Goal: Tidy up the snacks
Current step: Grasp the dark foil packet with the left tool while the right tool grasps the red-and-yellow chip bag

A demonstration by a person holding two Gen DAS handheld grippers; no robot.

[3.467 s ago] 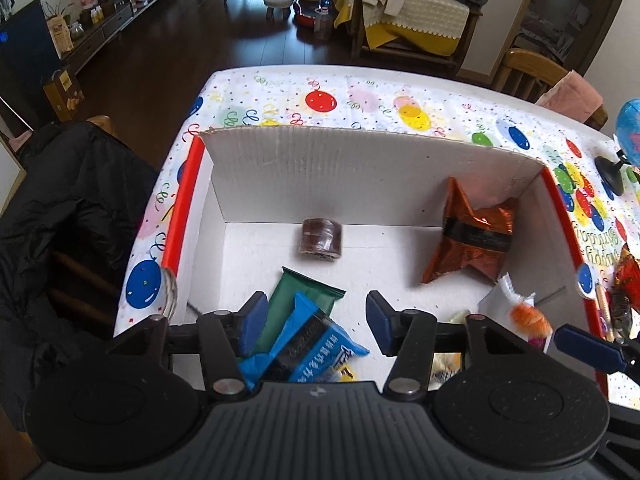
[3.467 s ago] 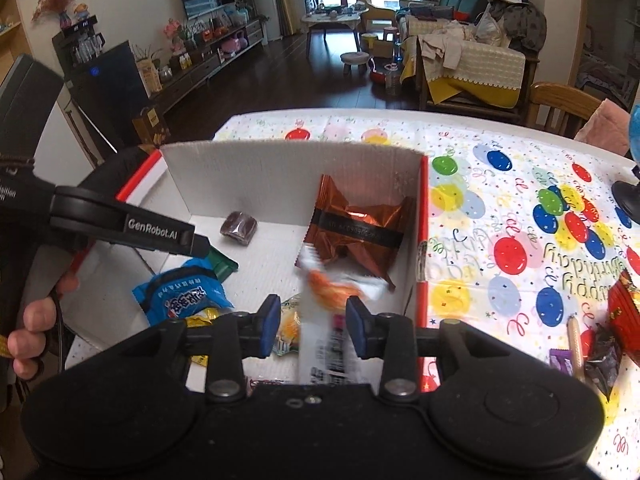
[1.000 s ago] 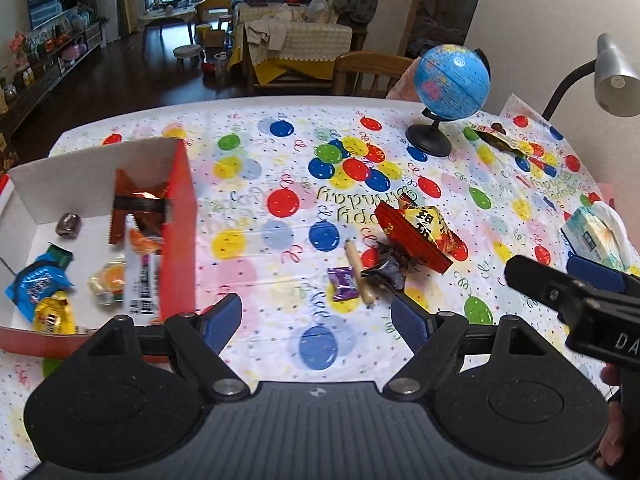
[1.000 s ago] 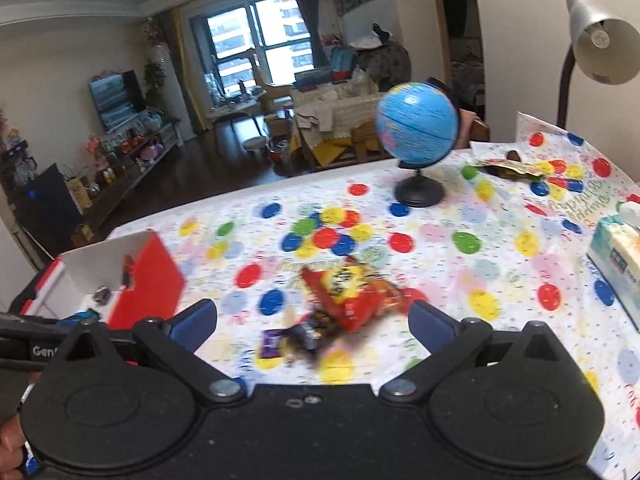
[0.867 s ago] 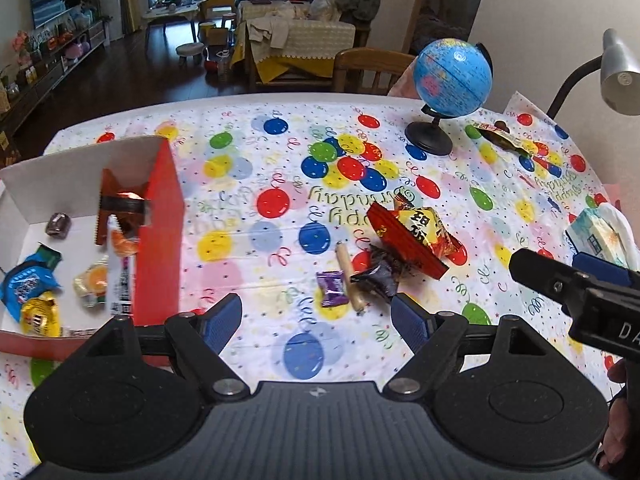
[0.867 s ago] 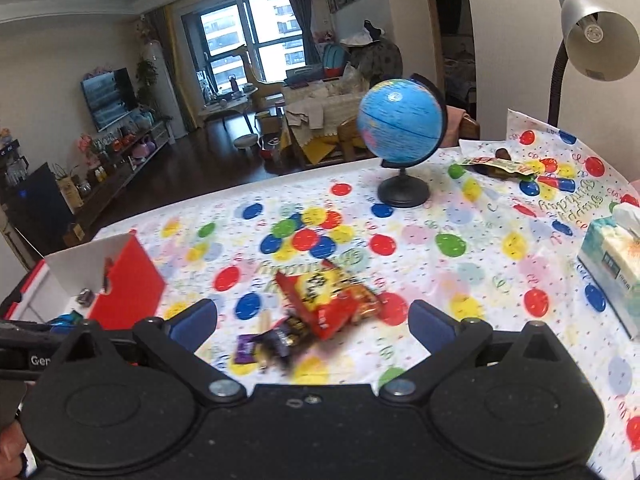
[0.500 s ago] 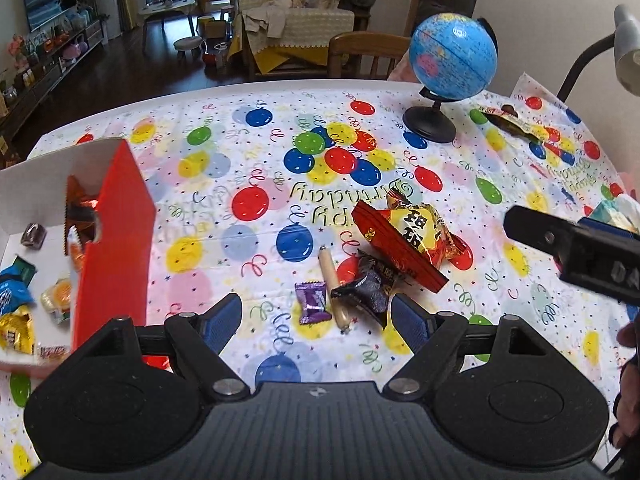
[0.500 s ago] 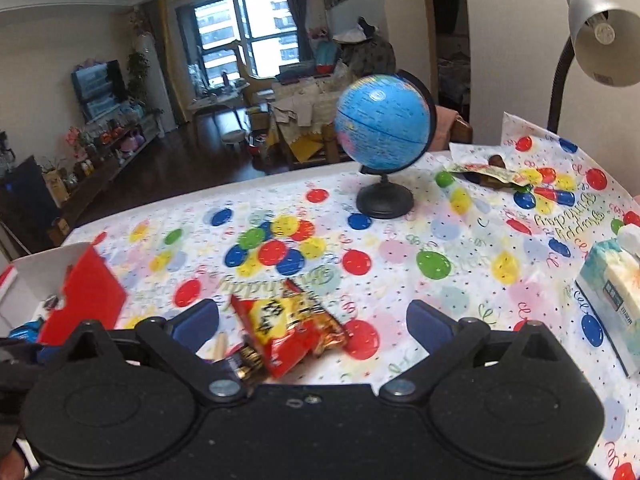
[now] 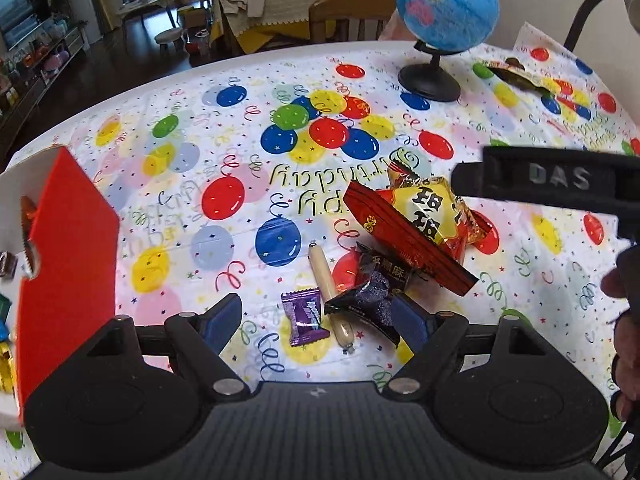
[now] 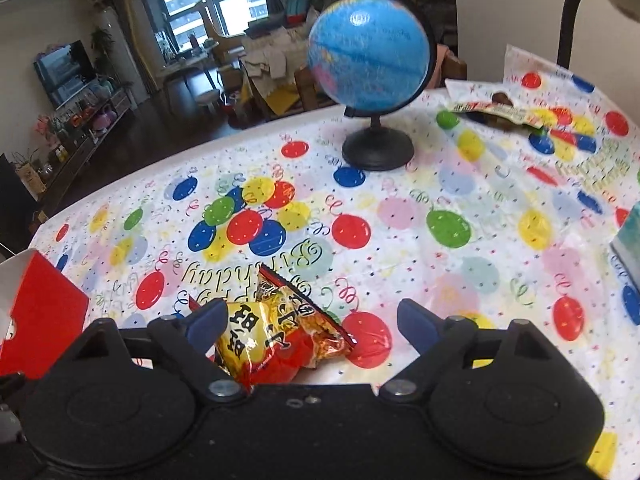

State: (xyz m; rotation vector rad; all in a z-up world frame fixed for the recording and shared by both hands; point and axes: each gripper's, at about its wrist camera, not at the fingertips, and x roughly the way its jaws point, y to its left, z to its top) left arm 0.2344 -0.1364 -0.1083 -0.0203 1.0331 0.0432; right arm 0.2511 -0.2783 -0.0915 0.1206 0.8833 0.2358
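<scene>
Step in hand: reach for the next snacks, pile lying right of the red box (image 9: 68, 240) on the balloon cloth. Left gripper (image 9: 316, 320) jaws spread, straddling purple candy (image 9: 305, 316), sausage stick (image 9: 328, 288) and dark wrapper (image 9: 370, 294). Right gripper (image 10: 314, 322) jaws spread, empty, over the red-yellow bag (image 10: 276, 332). Next, likely: lower, centre on one item, close, carry to box.

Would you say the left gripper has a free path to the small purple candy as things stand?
Probably yes: the left gripper is open, and the purple candy lies uncovered between its fingers, though the sausage stick sits close beside it.
</scene>
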